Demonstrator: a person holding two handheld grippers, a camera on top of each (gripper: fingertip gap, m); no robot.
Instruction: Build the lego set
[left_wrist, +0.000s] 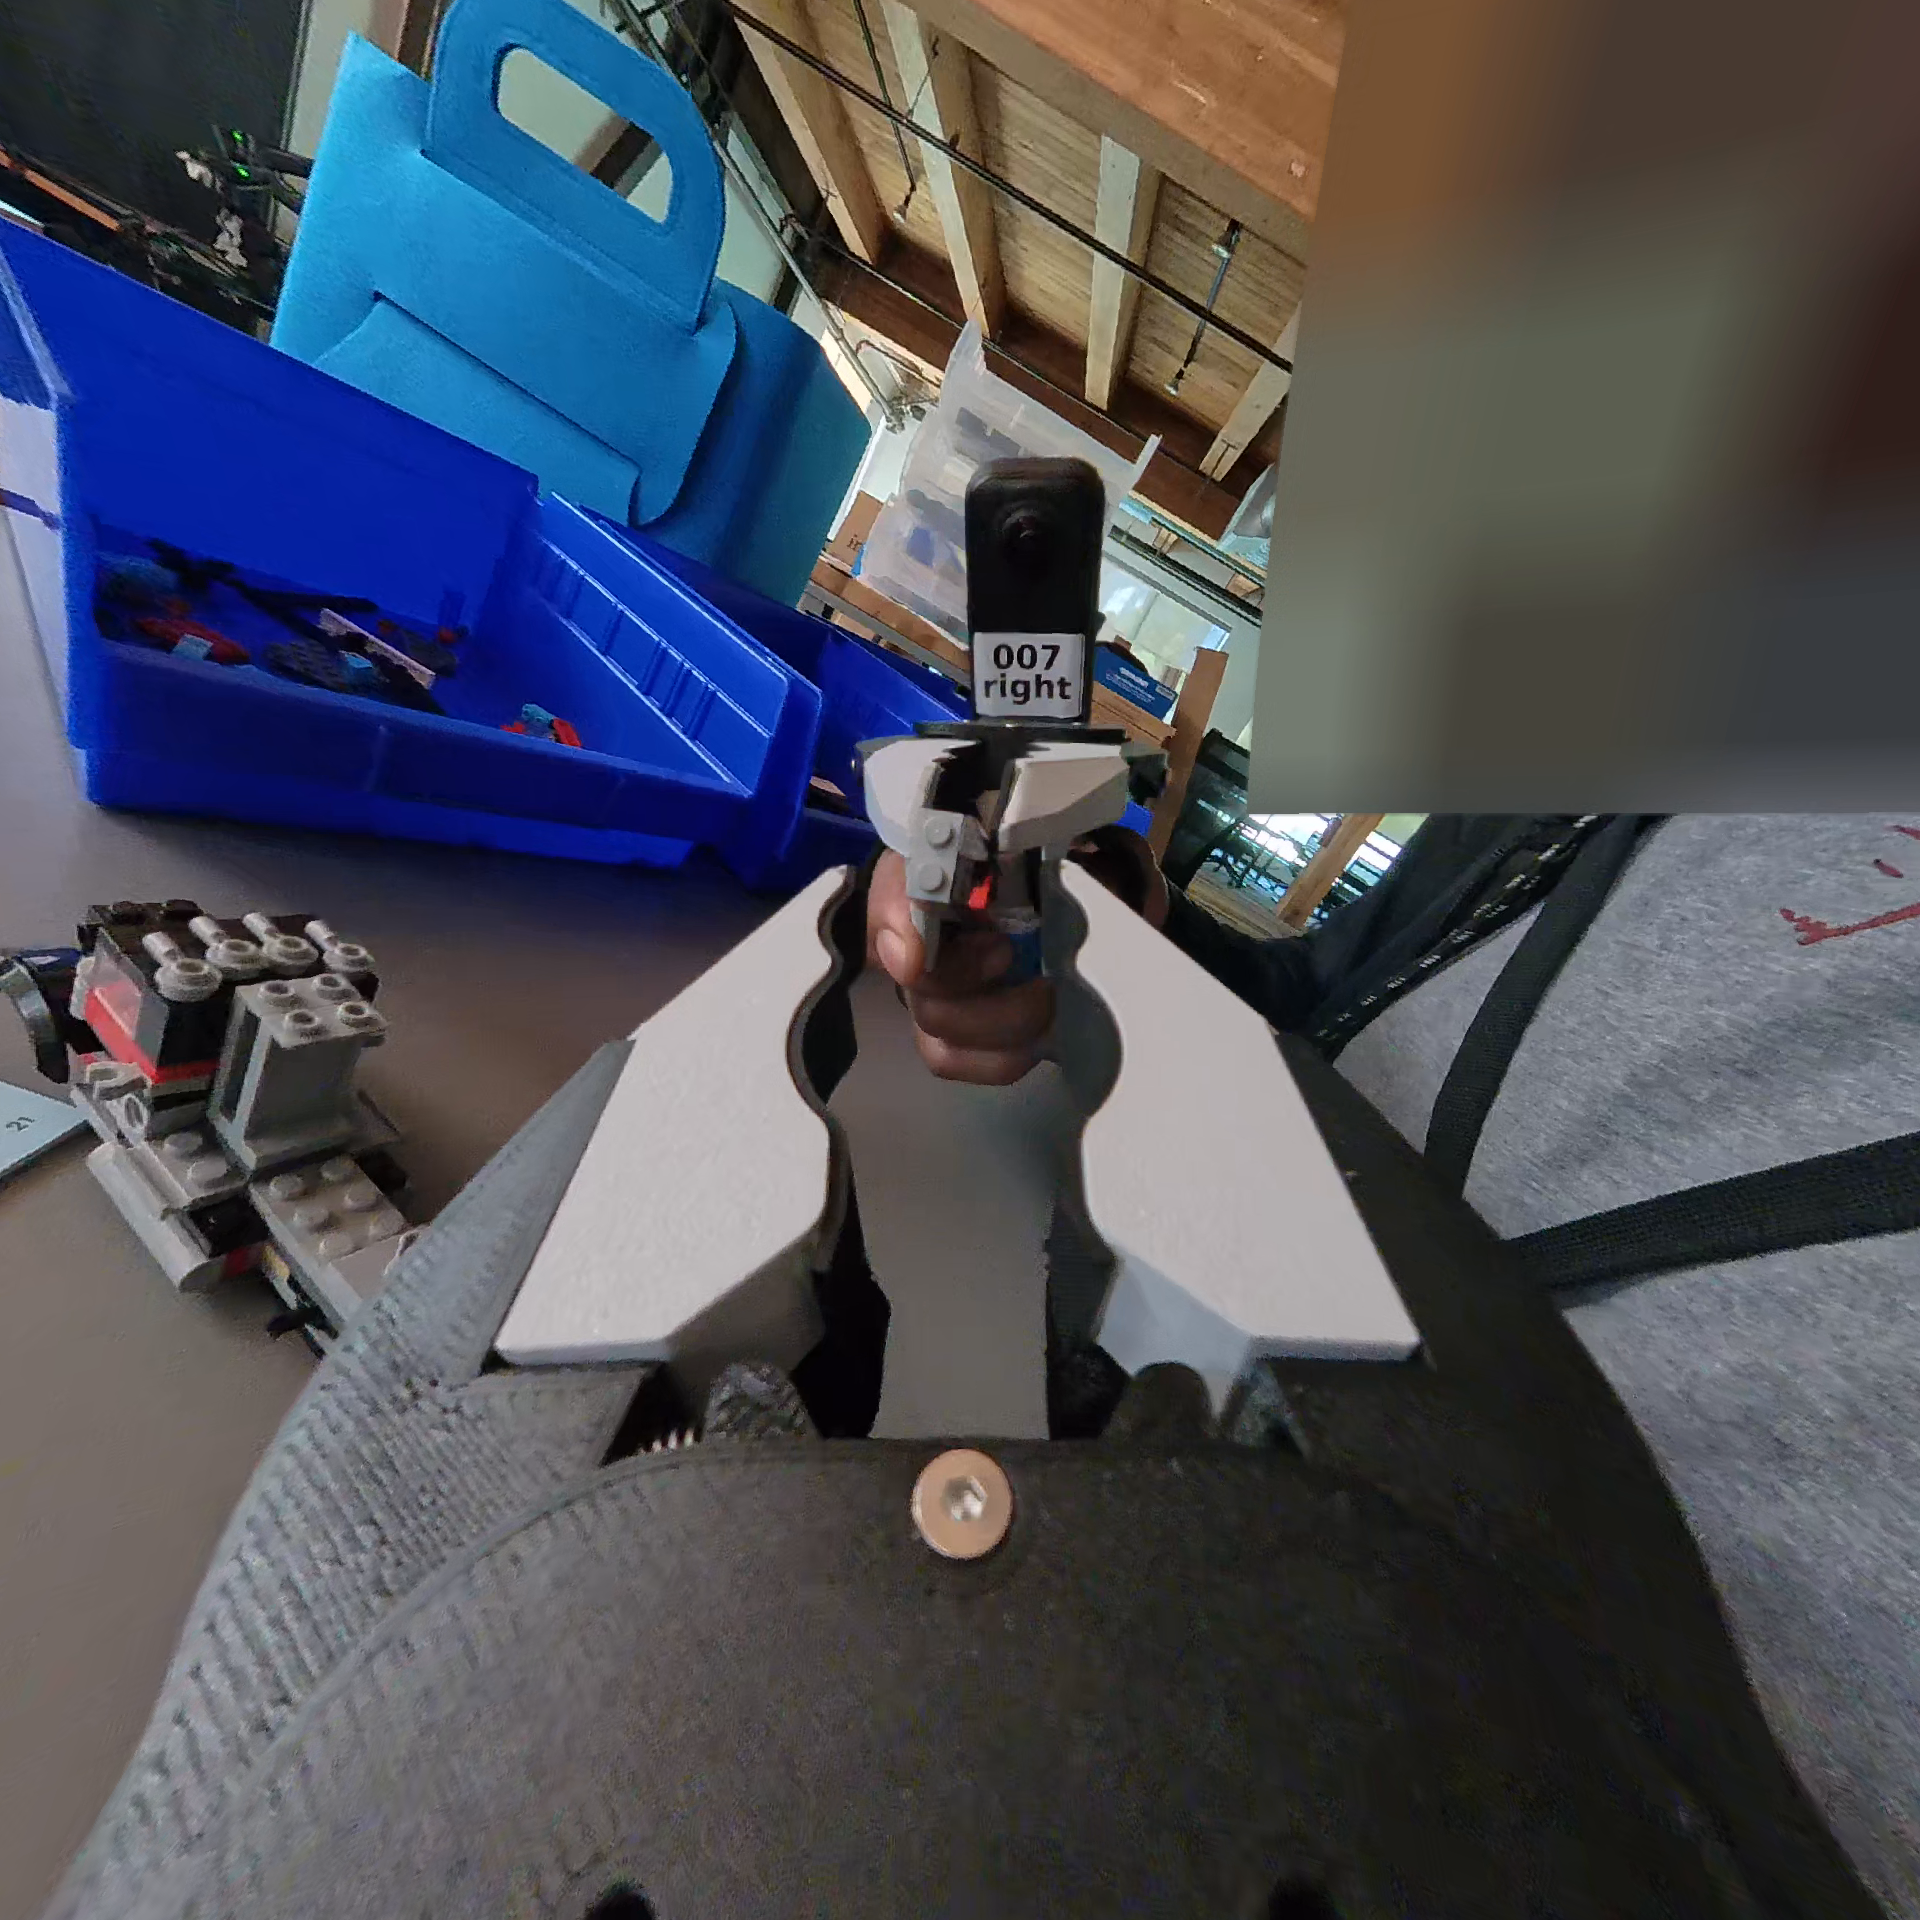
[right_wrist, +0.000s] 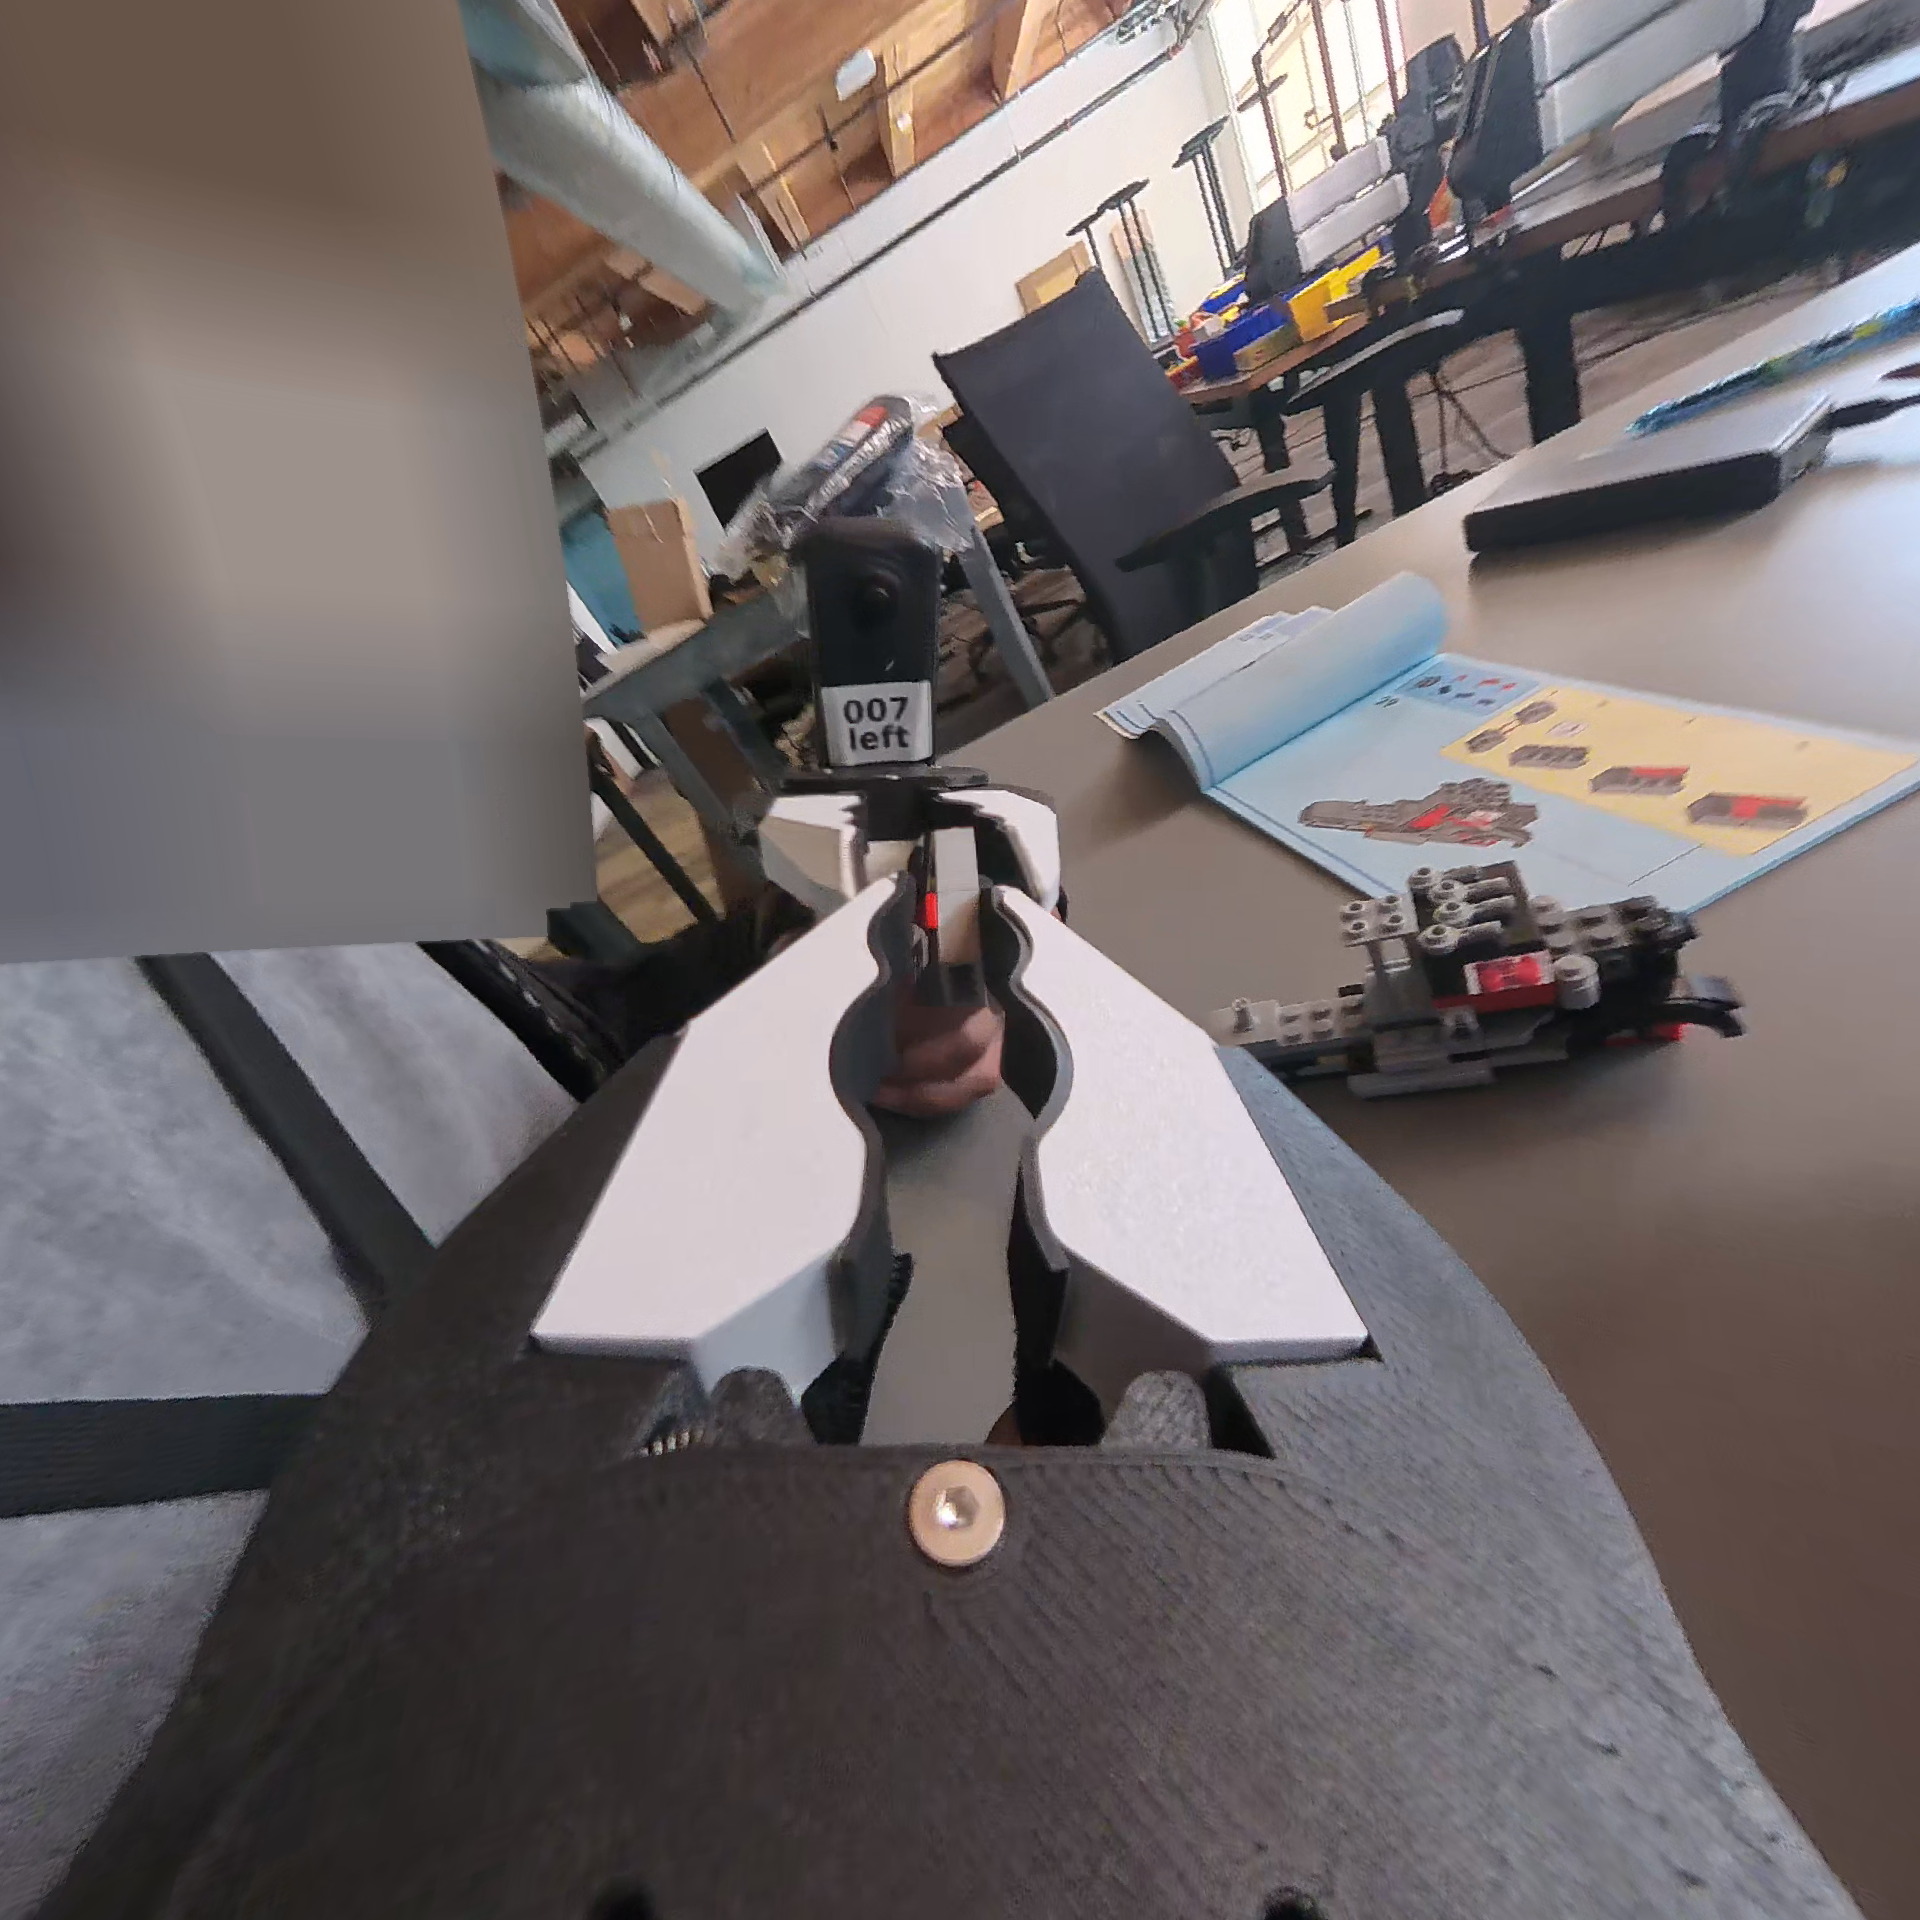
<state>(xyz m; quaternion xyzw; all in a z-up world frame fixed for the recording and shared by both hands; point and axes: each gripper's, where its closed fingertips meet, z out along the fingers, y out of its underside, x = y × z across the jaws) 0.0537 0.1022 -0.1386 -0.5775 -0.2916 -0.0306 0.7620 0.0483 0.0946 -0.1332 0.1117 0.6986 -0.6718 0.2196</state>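
My right gripper (right_wrist: 940, 899) is shut on a small grey lego sub-assembly with a red bit (right_wrist: 956, 868), held up in the air in front of the person's chest. In the left wrist view the right gripper (left_wrist: 982, 800) faces me with that piece (left_wrist: 935, 857) in it. My left gripper (left_wrist: 961, 888) is open, its tips on either side of the piece, without a grip that I can see. It also shows in the right wrist view (right_wrist: 925, 831). The part-built grey, black and red lego model (left_wrist: 218, 1081) (right_wrist: 1496, 977) rests on the table, apart from both grippers.
A blue bin (left_wrist: 416, 748) with loose bricks (left_wrist: 281, 644) stands at the back left, a blue felt bag (left_wrist: 520, 291) behind it. An open instruction booklet (right_wrist: 1455, 748) lies beyond the model. A dark flat device (right_wrist: 1642, 488) lies farther off. The person's grey sweater (left_wrist: 1662, 1143) is close by. The grippers are tip to tip, or close to it.
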